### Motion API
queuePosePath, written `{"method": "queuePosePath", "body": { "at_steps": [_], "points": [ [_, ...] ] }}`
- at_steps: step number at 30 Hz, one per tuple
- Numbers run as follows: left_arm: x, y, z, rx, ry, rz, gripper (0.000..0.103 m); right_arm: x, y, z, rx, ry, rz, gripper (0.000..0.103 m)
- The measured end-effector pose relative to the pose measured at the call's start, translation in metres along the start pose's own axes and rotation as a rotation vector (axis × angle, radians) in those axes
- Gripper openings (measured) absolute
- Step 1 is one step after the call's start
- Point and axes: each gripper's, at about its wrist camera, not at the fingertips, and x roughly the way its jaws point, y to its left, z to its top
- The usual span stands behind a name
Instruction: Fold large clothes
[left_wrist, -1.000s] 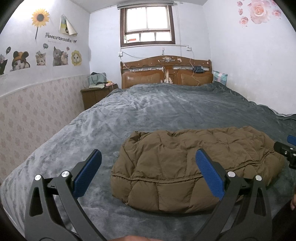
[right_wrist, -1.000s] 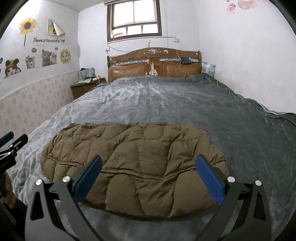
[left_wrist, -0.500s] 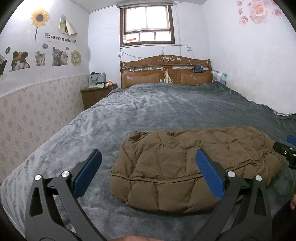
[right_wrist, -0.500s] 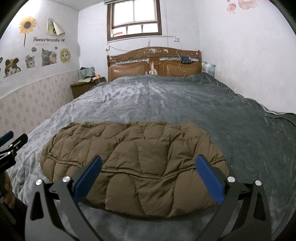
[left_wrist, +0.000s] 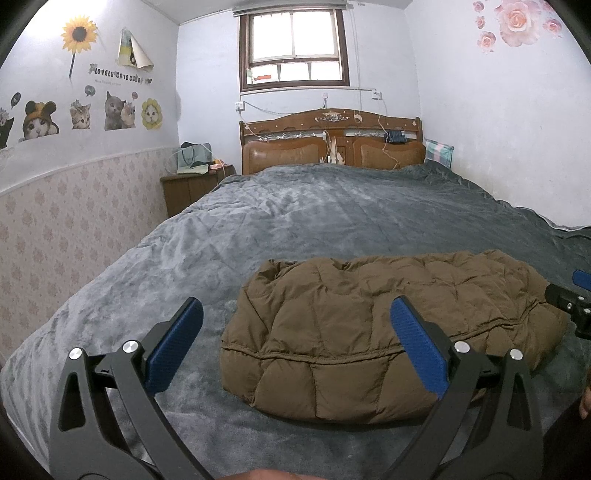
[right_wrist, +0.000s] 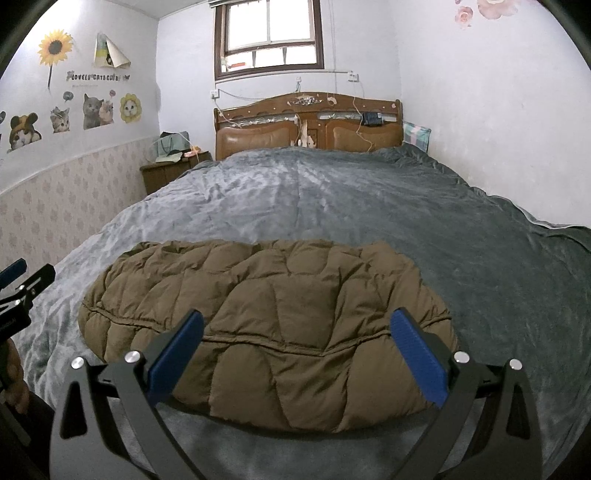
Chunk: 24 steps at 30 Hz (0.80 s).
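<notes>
Bedroom, folded brown down jacket (left_wrist: 388, 332) lying on grey bed (left_wrist: 314, 214).
Left to right: cat stickers (left_wrist: 110, 112), nightstand (left_wrist: 192, 186), wooden headboard (left_wrist: 332, 144), window (left_wrist: 293, 44), rose decals (left_wrist: 513, 22); left gripper (left_wrist: 295, 343) and right gripper (right_wrist: 295, 347) hovering, jaws released, holding nothing.

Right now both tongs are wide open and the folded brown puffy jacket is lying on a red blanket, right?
Not quite: the blanket is grey, not red, as the right wrist view shows. The folded brown puffy jacket does lie on it, and both the left tongs and right tongs are wide open.
</notes>
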Motion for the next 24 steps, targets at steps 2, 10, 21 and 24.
{"method": "queuePosePath", "body": {
  "at_steps": [2, 10, 21, 24],
  "points": [
    [-0.0003, -0.0008, -0.001, 0.0, 0.001, 0.001, 0.1, -0.0004, 0.0001, -0.0005, -0.001, 0.001, 0.0, 0.101],
    [-0.0014, -0.0022, -0.0036, -0.001, 0.007, 0.001, 0.1, -0.0005, -0.0013, -0.0007, -0.001, 0.001, 0.001, 0.101],
    [-0.0013, -0.0016, -0.0027, -0.001, 0.018, 0.005, 0.1, -0.0022, -0.0028, -0.0054, -0.007, 0.008, -0.001, 0.101],
    [-0.0017, -0.0008, -0.0024, -0.004, 0.021, 0.002, 0.1, -0.0022, -0.0038, -0.0058, -0.004, 0.01, -0.001, 0.101]
  ]
}}
